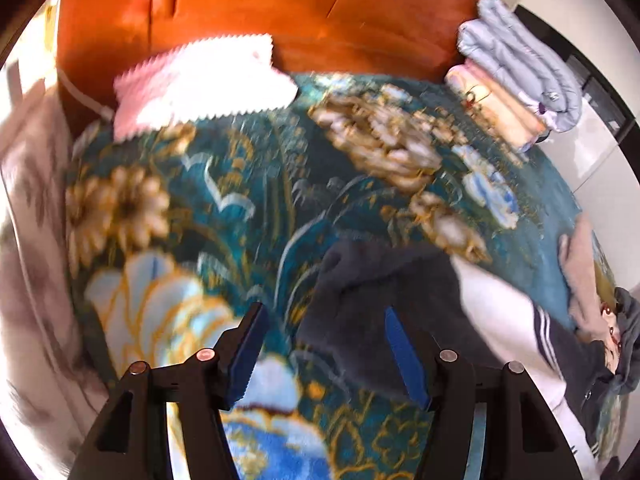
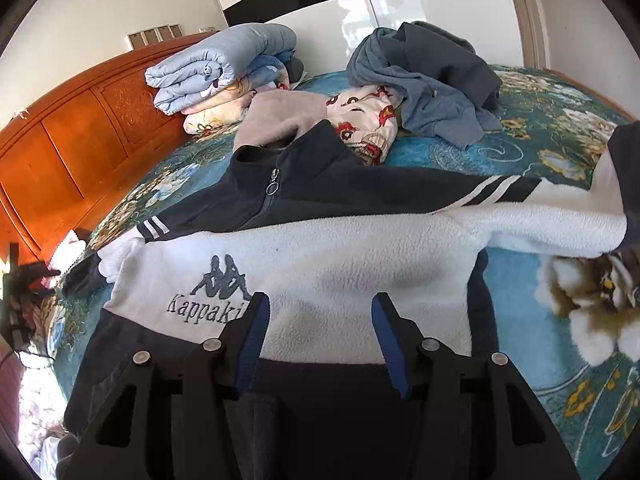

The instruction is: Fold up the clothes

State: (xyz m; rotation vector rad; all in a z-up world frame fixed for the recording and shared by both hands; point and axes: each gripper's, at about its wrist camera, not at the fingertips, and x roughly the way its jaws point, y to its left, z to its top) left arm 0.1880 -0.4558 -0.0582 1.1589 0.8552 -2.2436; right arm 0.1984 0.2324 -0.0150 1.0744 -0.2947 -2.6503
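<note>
A navy and white fleece jacket (image 2: 320,256) with a Kappa logo lies spread face up on the bed, zip collar pointing away, one sleeve stretched right. My right gripper (image 2: 318,320) is open above its lower front, holding nothing. In the left wrist view my left gripper (image 1: 320,332) is open, hovering over the bed beside the jacket's dark sleeve end (image 1: 372,280); the white body of the jacket (image 1: 500,312) runs off to the right. This view is blurred by motion.
The bed has a teal floral blanket (image 2: 560,360). A pile of unfolded clothes (image 2: 420,80) lies behind the jacket, and folded quilts (image 2: 216,68) rest against the orange wooden headboard (image 2: 72,152). A pink cloth (image 1: 200,80) lies near the headboard.
</note>
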